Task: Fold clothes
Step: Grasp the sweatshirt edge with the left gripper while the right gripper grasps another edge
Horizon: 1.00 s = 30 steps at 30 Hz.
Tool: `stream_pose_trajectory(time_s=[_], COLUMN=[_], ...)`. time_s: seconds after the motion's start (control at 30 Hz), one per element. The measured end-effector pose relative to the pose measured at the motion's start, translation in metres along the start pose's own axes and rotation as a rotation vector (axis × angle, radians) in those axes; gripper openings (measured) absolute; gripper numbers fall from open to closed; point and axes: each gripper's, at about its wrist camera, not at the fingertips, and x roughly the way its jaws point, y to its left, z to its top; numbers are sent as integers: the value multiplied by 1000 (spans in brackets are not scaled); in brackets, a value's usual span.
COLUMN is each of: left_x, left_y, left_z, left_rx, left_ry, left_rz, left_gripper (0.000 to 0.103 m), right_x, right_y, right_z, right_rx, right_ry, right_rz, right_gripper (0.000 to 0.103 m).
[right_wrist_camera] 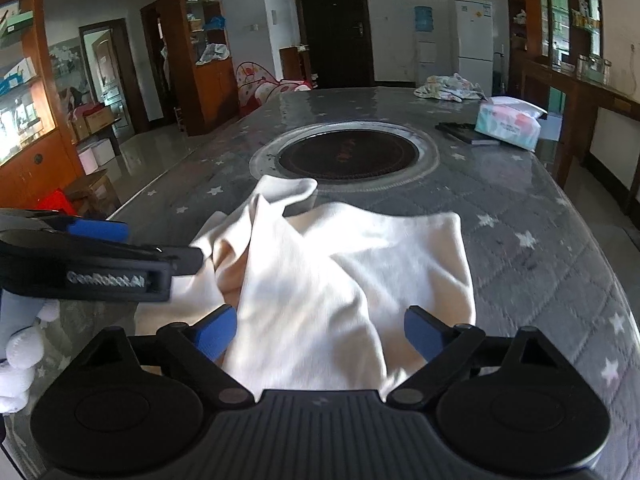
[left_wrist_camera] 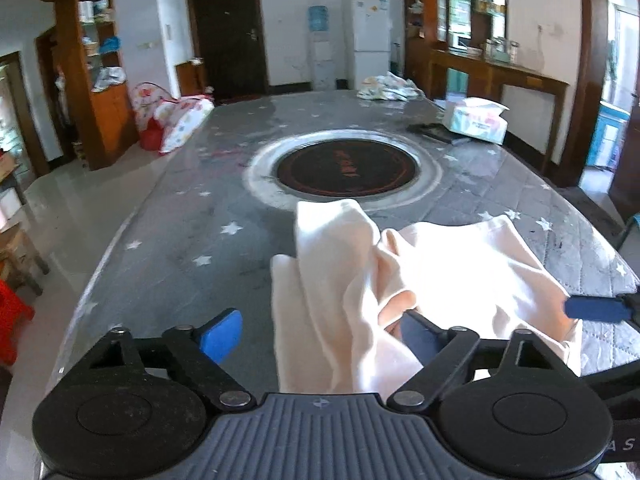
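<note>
Left wrist view: a rumpled cream cotton garment was seen heaped at the near edge of the grey star-printed desk, partly doubled over itself. The left claw was spread wide, cloth draped between its pads, nothing pinched. The right claw was likewise parted above the fabric, presumably to catch an edge.

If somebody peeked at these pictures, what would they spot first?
Probably the crumpled cream-white cloth lying at the near end of the grey star-patterned table, between the open blue-padded left gripper and right gripper. Next, the round black hotplate with a silver ring sunk into the table's middle.
</note>
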Motion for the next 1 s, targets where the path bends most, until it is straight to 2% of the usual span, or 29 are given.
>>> stream_pose_trajectory(time_s=[0.07, 0.13, 0.17, 0.23, 0.33, 0.4, 0.57, 0.67, 0.7, 0.73, 0.77, 0.87, 0.93, 1.0], left_x=[9, 16, 19, 22, 23, 21, 21, 23, 22, 23, 24, 29, 31, 30], left_y=[1, 4, 6, 12, 20, 24, 26, 24, 23, 22, 20, 18, 17, 18], left_z=[2, 2, 1, -2, -6, -8, -9, -6, -5, -4, -3, -2, -3, -4], left_rx=[10, 16, 15, 5, -15, -22, -24, -16, -11, -7, -1, 1, -3, -8], left_ry=[17, 37, 47, 61, 68, 67, 71, 67, 62, 57, 51, 54, 59, 51], left_rz=[-17, -46, -64, -96, -120, -131, -149, -153, -155, -159, -164, -189, -209, -212], left_gripper=[78, 57, 51, 28, 14, 12, 15, 26, 37, 45, 45, 40, 17, 12], right_x=[8, 15, 19, 27, 38, 48, 72, 84, 86, 89, 88, 80, 69, 59], right_y=[0, -1, -2, -2, -1, 1, 9, 10, 9, 8, 7, 1, -3, -7], right_z=[6, 12, 14, 20, 29, 34, 42, 42, 41, 41, 40, 38, 37, 36], right_rx=[-17, -23, -25, -35, -55, -63, -104, -120, -118, -116, -109, -92, -84, -76], right_ry=[-1, 3, 6, 10, 16, 21, 41, 69, 78, 87, 88, 75, 54, 32], right_rz=[4, 16, 28, 45, 65, 96, 130, 141, 145, 149, 154, 158, 149, 140], right_gripper=[89, 87, 85, 83, 82, 77, 74, 59, 51, 49, 43, 26, 15, 12])
